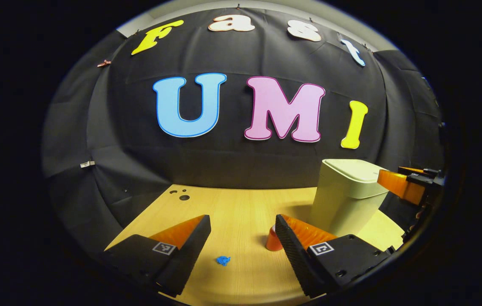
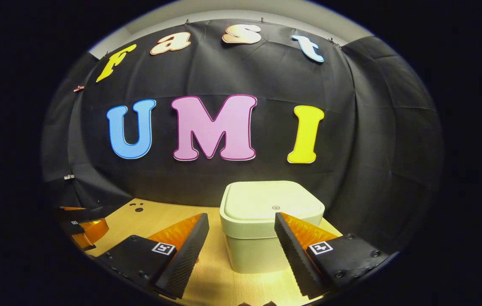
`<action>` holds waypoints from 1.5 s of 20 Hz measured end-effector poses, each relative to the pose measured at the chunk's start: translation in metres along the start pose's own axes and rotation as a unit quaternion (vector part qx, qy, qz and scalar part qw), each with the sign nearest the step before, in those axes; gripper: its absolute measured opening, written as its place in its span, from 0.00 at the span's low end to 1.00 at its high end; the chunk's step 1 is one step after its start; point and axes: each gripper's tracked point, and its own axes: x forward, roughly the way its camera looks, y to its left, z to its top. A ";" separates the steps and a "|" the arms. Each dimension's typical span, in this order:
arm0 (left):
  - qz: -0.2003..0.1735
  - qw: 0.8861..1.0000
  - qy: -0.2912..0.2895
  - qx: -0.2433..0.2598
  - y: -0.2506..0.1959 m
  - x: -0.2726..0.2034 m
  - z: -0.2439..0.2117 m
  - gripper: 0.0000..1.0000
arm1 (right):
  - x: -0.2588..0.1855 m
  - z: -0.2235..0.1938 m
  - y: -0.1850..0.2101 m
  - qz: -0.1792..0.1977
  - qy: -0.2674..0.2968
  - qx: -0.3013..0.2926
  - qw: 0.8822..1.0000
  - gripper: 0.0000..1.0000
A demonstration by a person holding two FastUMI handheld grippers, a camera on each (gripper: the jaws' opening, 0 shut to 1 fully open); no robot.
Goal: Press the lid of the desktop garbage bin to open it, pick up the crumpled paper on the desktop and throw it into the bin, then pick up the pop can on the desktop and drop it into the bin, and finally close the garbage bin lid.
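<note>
The desktop garbage bin (image 2: pixel 266 229) is standing on the wooden desktop (image 2: pixel 219 272) with its lid (image 2: pixel 271 200) down, directly in front of the right gripper (image 2: pixel 241 238), whose jaws are spread wide and holding nothing. I judge the press should go straight down onto the lid's middle, with one fingertip only. The left gripper (image 1: pixel 241 238), also released, is waiting above the blue crumpled paper (image 1: pixel 223 260), with the orange pop can (image 1: pixel 273 240) beside its finger.

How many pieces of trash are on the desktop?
2: crumpled paper between the left gripper's fingers; pop can beside the garbage bin. Others may be hidden.
</note>
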 end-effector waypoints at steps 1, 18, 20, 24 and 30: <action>0.001 1.000 0.001 0.001 0.000 0.000 -0.002 0.98 | 0.000 -0.001 0.000 0.001 0.001 0.000 1.000 0.98; -0.002 1.000 -0.005 -0.006 -0.005 0.002 -0.003 0.98 | -0.001 0.009 0.007 0.019 -0.012 -0.036 0.999 0.52; -0.005 1.000 -0.003 -0.004 -0.008 0.003 -0.004 0.98 | 0.000 0.012 0.007 0.019 -0.015 -0.044 0.999 0.40; -0.006 1.000 -0.001 -0.003 -0.008 0.003 -0.005 0.98 | 0.004 0.015 0.003 0.012 -0.015 -0.037 0.999 0.18; -0.008 1.000 0.004 -0.001 -0.008 0.005 -0.008 0.98 | 0.006 0.016 0.019 0.049 -0.014 -0.040 0.998 0.07</action>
